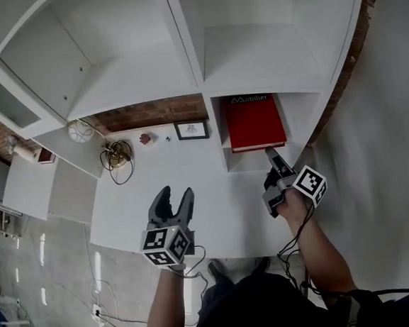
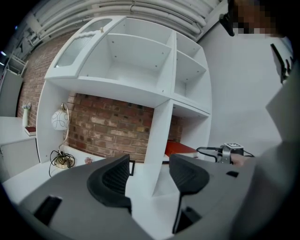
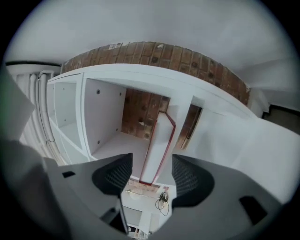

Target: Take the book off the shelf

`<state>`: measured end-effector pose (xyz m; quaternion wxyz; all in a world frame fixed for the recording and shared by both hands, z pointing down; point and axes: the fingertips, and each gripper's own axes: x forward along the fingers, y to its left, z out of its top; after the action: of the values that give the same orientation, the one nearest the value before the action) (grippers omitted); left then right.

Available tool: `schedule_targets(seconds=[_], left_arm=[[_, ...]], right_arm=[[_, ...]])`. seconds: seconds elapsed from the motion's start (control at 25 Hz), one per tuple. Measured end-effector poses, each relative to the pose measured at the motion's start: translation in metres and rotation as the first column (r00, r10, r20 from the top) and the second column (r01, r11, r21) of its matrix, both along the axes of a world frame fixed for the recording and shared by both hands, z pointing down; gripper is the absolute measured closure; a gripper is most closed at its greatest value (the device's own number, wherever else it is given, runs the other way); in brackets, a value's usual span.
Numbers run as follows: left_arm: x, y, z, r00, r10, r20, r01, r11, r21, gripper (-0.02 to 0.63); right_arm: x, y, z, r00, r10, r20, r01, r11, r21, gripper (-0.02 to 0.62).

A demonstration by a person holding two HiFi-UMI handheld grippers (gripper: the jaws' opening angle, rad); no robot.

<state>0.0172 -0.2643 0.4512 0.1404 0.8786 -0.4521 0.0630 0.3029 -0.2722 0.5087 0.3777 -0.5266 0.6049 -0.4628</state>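
One red book (image 1: 255,121) is what matters here: it lies flat in the lower right compartment (image 1: 298,154) of the white shelf unit (image 1: 252,62), spine to the far side and page edge facing near. The right tongs (image 1: 270,153) sit at that near edge, close to its right corner. In the right gripper view the right tongs (image 3: 152,176) are turned on their side and stand moderately wide. The book's (image 3: 157,150) page block runs away between them with a gap at each pad, so nothing is gripped yet. To do this step well, I judge the right tongs should slide farther in, until one pad is over the top cover and the other under the bottom one. A bite on the very edge would likely let a heavy hardback droop or slip. Then close firmly and draw straight toward the near side, keeping the book level and clear of the upright divider on its left and the side wall on its right. The left tongs (image 1: 175,195) hover wide and empty over the bench (image 1: 122,202), well left of the book (a spare support for its underside once it clears the shelf).
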Motion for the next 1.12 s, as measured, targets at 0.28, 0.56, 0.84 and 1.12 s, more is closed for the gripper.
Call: schedule_targets(seconds=[0.28,0.56,0.84,1.12], left_arm=[[-0.025,-0.024,0.006,1.000,0.007,-0.012,-0.007,1.000,-0.017,0.346],[-0.025,-0.036,0.011,0.999,0.045,-0.022,-0.045,0.998,-0.035,0.346],[-0.007,-0.032,0.012,0.993,0.114,-0.013,-0.114,0.993,-0.033,0.346],[0.015,-0.020,0.014,0.983,0.185,-0.015,-0.185,0.982,-0.037,0.346]], right_arm=[[0.000,-0.029,0.011,0.993,0.086,0.078,-0.082,0.995,-0.052,0.342],[0.002,-0.035,0.012,0.985,0.126,0.121,-0.120,0.991,-0.060,0.421],[-0.003,-0.014,0.011,0.979,0.143,0.145,-0.136,0.989,-0.056,0.426],[-0.008,0.020,0.011,0.979,0.149,0.143,-0.142,0.988,-0.056,0.426]])
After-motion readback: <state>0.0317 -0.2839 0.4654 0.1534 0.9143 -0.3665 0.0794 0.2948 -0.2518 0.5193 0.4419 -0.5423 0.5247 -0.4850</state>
